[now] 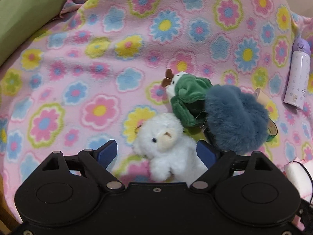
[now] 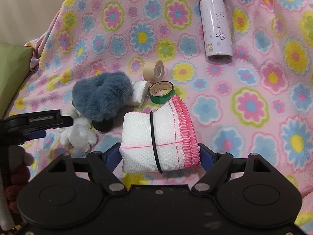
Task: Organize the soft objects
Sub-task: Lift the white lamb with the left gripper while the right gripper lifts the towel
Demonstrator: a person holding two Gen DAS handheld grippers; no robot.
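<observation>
**Soft pile on the floral blanket: light, squashy things, one released, one pinched**

Starting at your left, the left gripper (image 1: 156,150) had its fingers (image 1: 108,152) spread, with the white plush bear (image 1: 166,146) lying loose between them on the pink floral blanket (image 1: 97,58); the blue pads did not press on it. You could judge the bear as very light and fully compressible, so a pinch across the round body would hold better than one on a limb or an ear. Touching it further right were the green plush toy (image 1: 185,99) and the blue fluffy piece (image 1: 234,117); its long pile looked slick, so you would want to bite deep into the bulk.

On your right, the right gripper (image 2: 159,156) pinched the rolled white cloth (image 2: 158,141) with pink stitched edging across its width, a black elastic band (image 2: 153,143) keeping it rolled. It seemed light and springy, likely to sag if held by one end.

Hard to read: the bear's lower body sat behind the gripper frame, the green toy was absent from the right wrist view, presumably hidden behind the fluffy piece, and the dark round part under that piece could not be identified.
</observation>
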